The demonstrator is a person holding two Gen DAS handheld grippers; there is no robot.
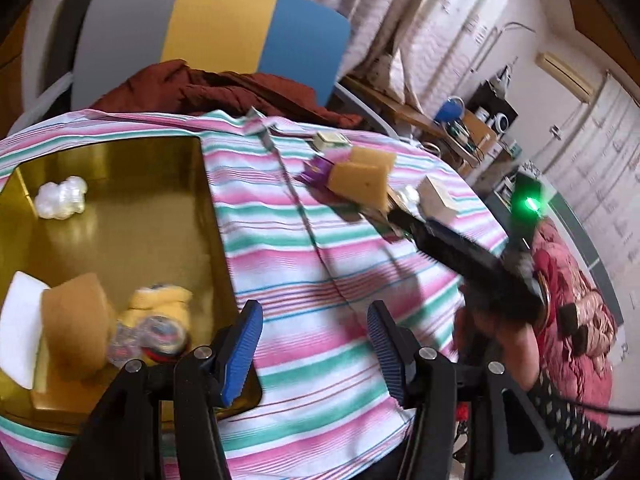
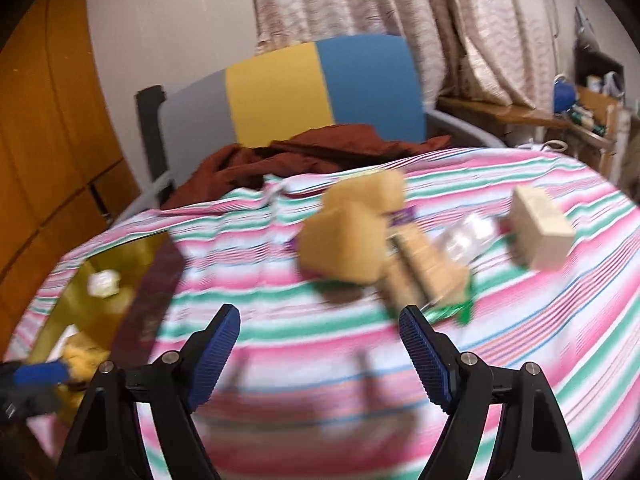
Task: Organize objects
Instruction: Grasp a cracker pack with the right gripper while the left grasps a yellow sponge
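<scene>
A gold tin tray [image 1: 132, 184] sits at the left of the striped table and holds a white crumpled wrapper [image 1: 61, 199], a tan sponge [image 1: 74, 322], a yellow item [image 1: 162, 304] and a clear packet. My left gripper [image 1: 316, 344] is open and empty beside the tray's right wall. Two tan sponges [image 1: 362, 178] [image 2: 348, 236], a purple item [image 1: 316, 170], a cream box [image 1: 438, 200] [image 2: 540, 234] and a clear packet lie on the cloth. My right gripper [image 2: 320, 354] is open and empty, just short of the sponges; it also shows in the left wrist view [image 1: 400, 216]. The right wrist view is blurred.
A striped cloth [image 1: 320, 280] covers the table. A grey, yellow and blue chair [image 1: 220, 28] with a rust-red garment [image 1: 224, 92] stands behind it. A small square tile [image 1: 330, 140] lies at the far edge. A cluttered shelf [image 1: 472, 124] is at the right.
</scene>
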